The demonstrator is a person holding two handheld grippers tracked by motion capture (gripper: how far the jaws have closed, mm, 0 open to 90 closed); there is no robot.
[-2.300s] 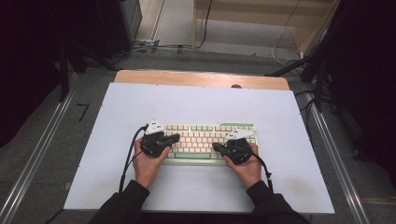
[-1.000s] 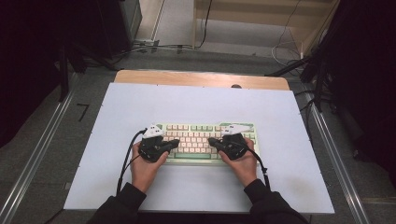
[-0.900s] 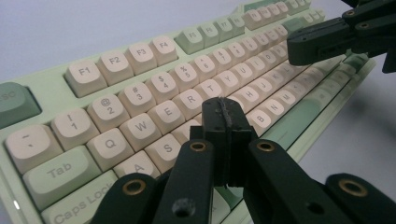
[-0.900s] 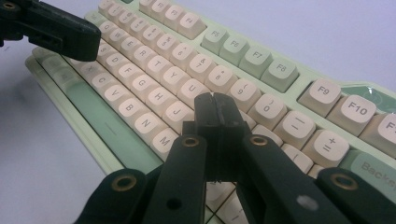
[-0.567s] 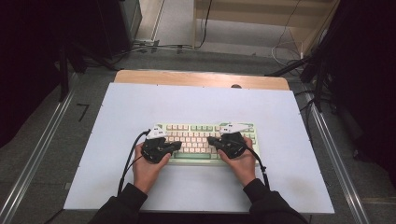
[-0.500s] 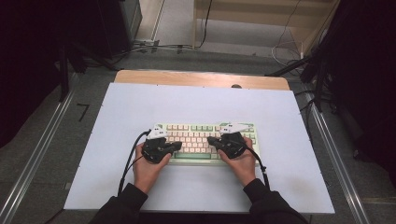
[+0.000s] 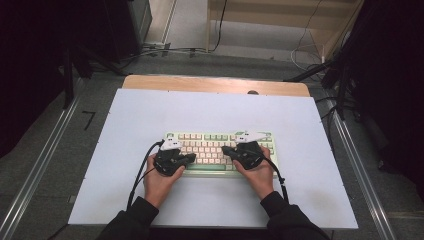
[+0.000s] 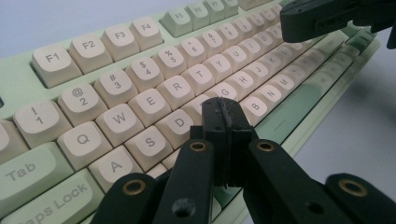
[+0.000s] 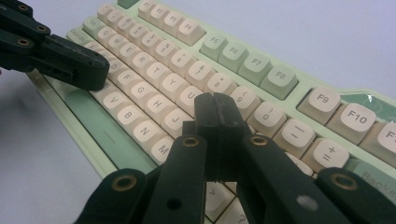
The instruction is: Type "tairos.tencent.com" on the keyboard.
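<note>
We saw the keyboard lying flat on the white table, a little nearer to the person's edge than to the far one. Its body was pale green and most keys were cream. The left gripper had its two jaws pressed together with nothing between them, and its tip stood over the home row, near the F and G keys. The right gripper was also closed on nothing, and its tip was over the keys around J and K. We could not tell surely if either tip touched a key, because the jaws hid the place under them. In the high view, both hands held the grippers above the keyboard, with the left hand at its left end.
</note>
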